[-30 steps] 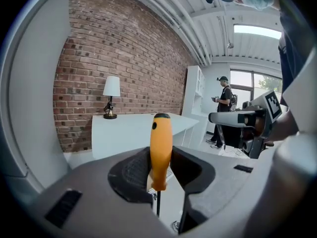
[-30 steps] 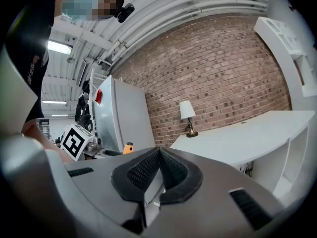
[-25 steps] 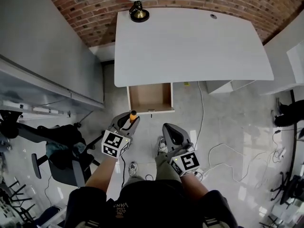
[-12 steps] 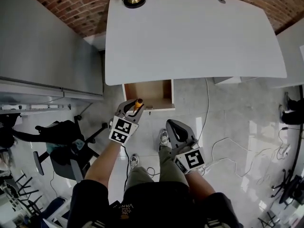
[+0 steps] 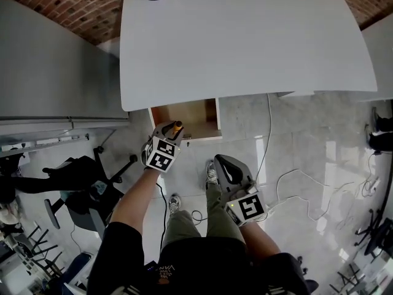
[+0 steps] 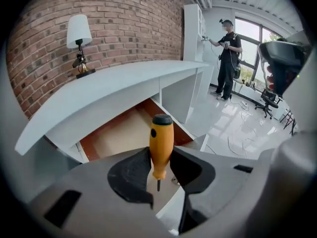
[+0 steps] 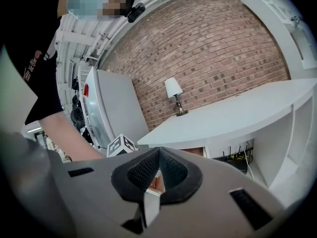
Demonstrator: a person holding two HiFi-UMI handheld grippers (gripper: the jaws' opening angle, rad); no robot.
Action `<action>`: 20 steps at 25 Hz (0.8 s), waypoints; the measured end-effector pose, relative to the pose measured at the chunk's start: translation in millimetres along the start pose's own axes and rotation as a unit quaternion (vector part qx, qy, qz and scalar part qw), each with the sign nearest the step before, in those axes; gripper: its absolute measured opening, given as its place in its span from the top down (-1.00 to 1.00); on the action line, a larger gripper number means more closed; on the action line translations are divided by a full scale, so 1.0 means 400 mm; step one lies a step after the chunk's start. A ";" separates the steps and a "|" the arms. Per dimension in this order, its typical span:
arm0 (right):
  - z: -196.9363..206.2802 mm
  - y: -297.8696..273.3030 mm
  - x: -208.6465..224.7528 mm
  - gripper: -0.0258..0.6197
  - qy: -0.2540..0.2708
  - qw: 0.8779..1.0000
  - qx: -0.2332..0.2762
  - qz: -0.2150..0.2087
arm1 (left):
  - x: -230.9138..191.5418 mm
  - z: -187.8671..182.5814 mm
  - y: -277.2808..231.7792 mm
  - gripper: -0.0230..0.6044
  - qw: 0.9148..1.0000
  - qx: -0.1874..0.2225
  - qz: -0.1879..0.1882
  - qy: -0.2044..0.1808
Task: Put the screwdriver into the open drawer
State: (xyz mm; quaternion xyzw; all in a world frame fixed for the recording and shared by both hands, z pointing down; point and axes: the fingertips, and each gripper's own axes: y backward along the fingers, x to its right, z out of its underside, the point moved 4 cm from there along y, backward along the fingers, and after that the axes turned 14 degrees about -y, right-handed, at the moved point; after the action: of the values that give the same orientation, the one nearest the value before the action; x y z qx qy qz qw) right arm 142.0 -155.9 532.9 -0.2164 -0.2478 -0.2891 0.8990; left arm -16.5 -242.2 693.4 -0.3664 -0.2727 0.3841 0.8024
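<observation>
- Just at the front of the open drawer (image 5: 195, 117), under the white desk (image 5: 245, 42), the left gripper (image 5: 172, 130) is clamped on the orange screwdriver (image 6: 161, 142), handle poking out past the jaws.
- Right gripper (image 7: 157, 168) sits back near the person's legs, jaws pinched together, holding nothing.

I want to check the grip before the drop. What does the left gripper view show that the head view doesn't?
Only the left gripper view shows the left gripper with its jaws clamped on the screwdriver, the thin metal tip showing between them, and a person standing by the window. Only the head view shows the right gripper, the office chair and floor cables. Both show the open drawer, white desk and lamp.
</observation>
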 end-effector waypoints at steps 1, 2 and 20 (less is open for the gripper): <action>0.002 0.000 0.007 0.93 -0.002 1.000 0.000 0.001 | 0.001 0.006 -0.017 0.54 1.000 -0.009 0.004 -0.002; 0.004 0.000 0.013 0.93 -0.004 1.000 0.000 0.002 | 0.001 0.010 -0.034 0.54 1.000 -0.016 0.008 -0.004; 0.035 0.000 0.162 0.93 -0.052 0.998 0.004 0.031 | 0.003 0.053 -0.285 0.54 0.989 -0.126 0.064 -0.037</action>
State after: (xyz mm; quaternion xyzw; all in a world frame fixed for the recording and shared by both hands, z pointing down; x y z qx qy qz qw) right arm 183.5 -175.4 580.9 -0.2351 -0.2889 -0.2478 0.8943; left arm 16.5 -283.1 797.0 -0.4668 -0.3250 0.4103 0.7128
